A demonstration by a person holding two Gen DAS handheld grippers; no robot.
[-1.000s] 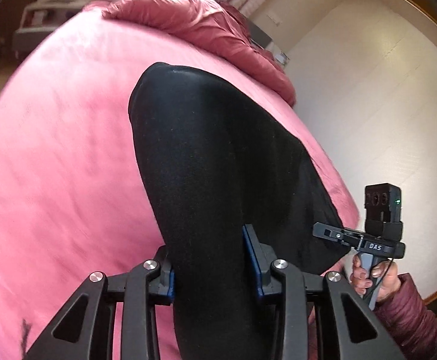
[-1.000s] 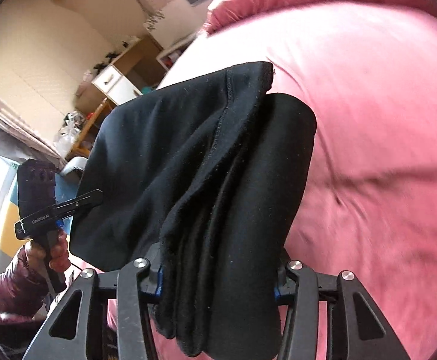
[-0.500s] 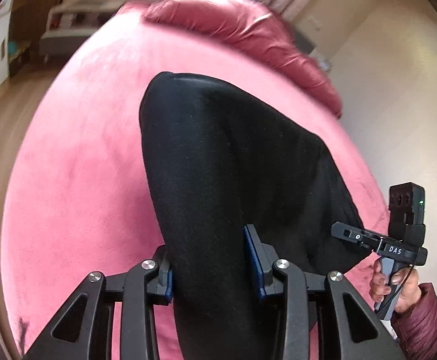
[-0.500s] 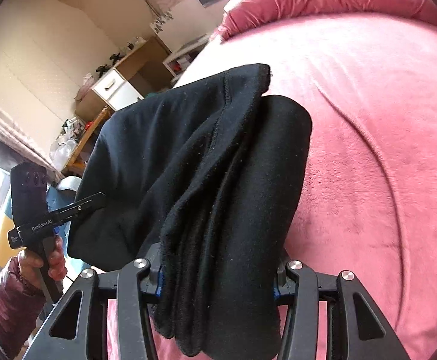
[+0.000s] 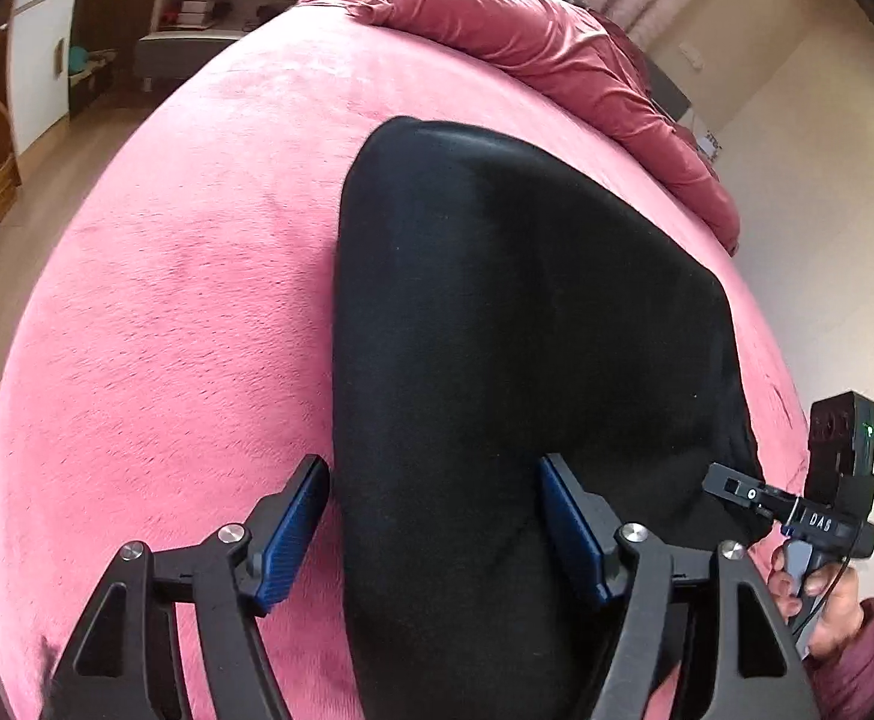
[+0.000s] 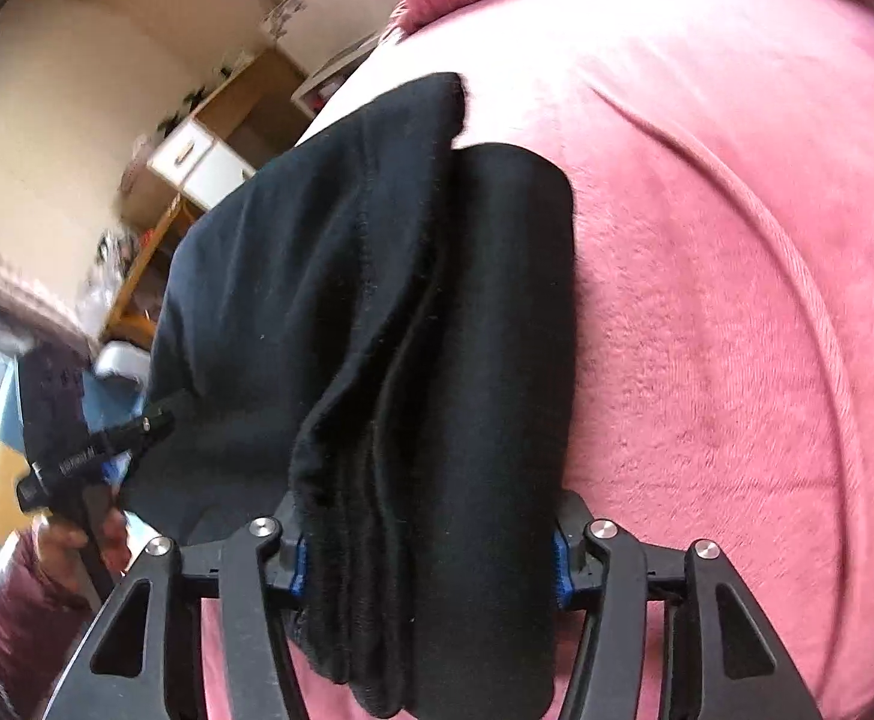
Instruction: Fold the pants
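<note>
From my left wrist, the pants (image 5: pixel 497 360) lie as a folded black bundle on the pink bed (image 5: pixel 167 330), running from between my fingers out toward the rumpled red quilt (image 5: pixel 557 54) at the far end. My left claw (image 5: pixel 434 516) is spread: the left blue pad (image 5: pixel 293 528) stands just clear of the cloth with pink bed showing in the gap, and the right pad (image 5: pixel 569 528) sits at the fabric's other side, whether touching I cannot tell. So the bundle's near end lies between the fingers without being pinched. At the right edge, my right claw (image 5: pixel 731 489) reaches the pants' far corner, held in my hand (image 5: pixel 821 594); whether it grips there I cannot tell from this side.

From my right wrist, the pants (image 6: pixel 437 330) show several stacked layers with a stitched seam, draped over the bed (image 6: pixel 737 300). My right claw (image 6: pixel 428 558) is pinching the thick edge of that stack: both blue pads (image 6: pixel 559 564) press against the cloth, which fills the whole gap and hangs below the fingers. At the left, blurred, my left claw (image 6: pixel 155 420) sits by the other side of the bundle, with a cabinet (image 6: pixel 203 168) behind it.
</note>
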